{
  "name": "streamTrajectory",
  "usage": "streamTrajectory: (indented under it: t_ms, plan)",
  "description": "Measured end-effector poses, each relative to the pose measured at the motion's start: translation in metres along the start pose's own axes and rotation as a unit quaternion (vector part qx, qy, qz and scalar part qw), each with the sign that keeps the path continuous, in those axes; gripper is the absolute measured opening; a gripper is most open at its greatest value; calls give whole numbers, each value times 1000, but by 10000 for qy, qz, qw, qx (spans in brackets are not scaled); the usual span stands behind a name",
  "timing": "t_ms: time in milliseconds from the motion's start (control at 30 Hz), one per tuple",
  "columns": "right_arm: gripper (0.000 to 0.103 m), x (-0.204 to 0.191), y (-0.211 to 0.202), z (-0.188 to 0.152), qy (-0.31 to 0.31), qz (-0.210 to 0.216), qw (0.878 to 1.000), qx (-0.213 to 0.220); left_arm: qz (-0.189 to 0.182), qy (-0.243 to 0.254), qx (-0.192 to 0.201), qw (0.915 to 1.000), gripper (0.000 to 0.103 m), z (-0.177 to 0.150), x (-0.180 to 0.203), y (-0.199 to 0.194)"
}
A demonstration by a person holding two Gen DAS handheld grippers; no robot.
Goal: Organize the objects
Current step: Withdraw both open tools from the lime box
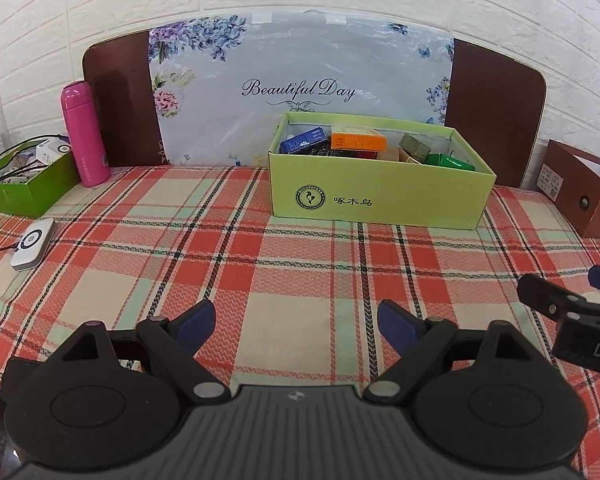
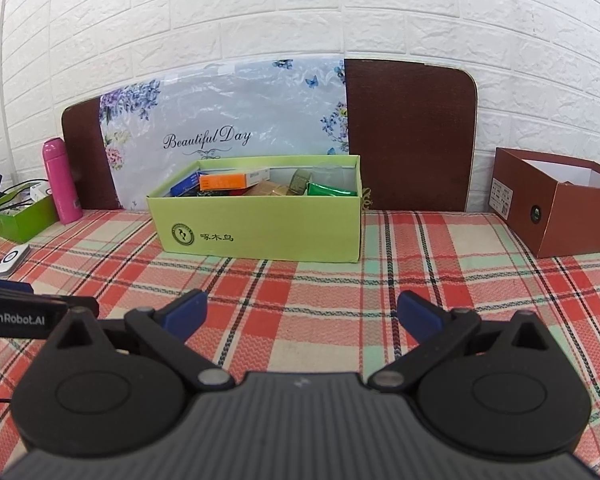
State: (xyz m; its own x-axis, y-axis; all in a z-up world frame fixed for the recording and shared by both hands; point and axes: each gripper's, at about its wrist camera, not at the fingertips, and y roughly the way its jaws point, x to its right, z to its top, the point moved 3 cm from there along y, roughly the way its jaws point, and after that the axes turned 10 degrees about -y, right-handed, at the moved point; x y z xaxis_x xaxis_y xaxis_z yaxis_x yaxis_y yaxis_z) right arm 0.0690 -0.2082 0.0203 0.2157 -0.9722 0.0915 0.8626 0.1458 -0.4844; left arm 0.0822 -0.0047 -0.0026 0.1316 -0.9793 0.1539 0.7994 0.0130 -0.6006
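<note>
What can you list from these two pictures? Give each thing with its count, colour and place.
shoebox: 1, light green, centre back of the table, open, filled with small packets
orange packet: 1, inside shoebox
flask: 1, pink, upright, back left
green tray box: 1, far left
white device: 1, left on cloth
brown box: 1, back right
tablecloth: 1, red-green plaid
left gripper: 1, black, open
right gripper: 1, black, open
</note>
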Motion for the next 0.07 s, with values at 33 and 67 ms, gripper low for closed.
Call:
streamTrajectory:
  t_ms: [33,67]
  plan:
    - [103,-1,1,0,-2,-7,10000,-32,5,-28,-8,10000,91,0,-1,0]
    - [103,-1,1,-1,-11,-14,10000,-49,11,-45,-21,10000,91,0,-1,0]
